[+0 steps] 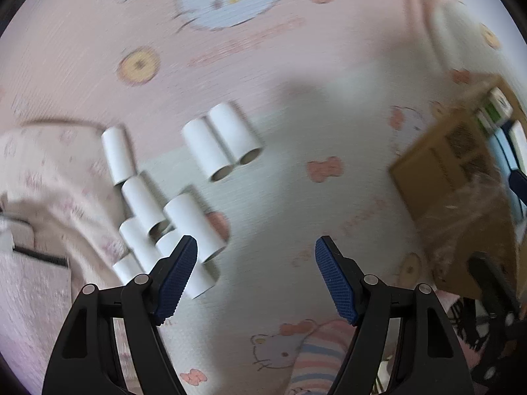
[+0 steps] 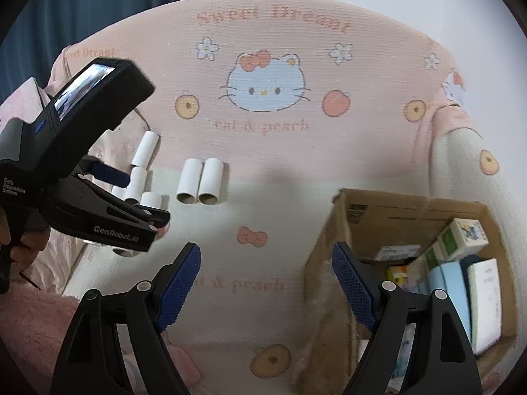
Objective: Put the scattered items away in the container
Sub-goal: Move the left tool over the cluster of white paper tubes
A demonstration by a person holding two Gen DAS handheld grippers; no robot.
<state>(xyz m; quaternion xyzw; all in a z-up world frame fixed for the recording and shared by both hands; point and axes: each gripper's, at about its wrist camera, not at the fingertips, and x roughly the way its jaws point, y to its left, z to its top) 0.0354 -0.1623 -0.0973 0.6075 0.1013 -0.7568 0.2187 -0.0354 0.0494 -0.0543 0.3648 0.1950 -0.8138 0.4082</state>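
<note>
Several white cardboard tubes lie on the pink Hello Kitty bedspread (image 1: 296, 65). A pair of tubes (image 1: 221, 143) lies side by side; it also shows in the right wrist view (image 2: 199, 181). A cluster of tubes (image 1: 154, 217) lies at the left, just ahead of my left gripper's left finger. My left gripper (image 1: 256, 256) is open and empty above the bedspread. A brown cardboard box (image 2: 332, 240) with cartons inside stands at the right. My right gripper (image 2: 266, 263) is open and empty beside the box's near corner. The left gripper's body (image 2: 98, 204) shows over the tube cluster.
The box (image 1: 444, 171) sits at the right edge in the left wrist view. A pale pink pillow or folded cloth (image 1: 42, 181) lies left of the tubes. Blue curtain (image 2: 98, 6) hangs behind the bed. Small cartons and packs (image 2: 461, 273) fill the box.
</note>
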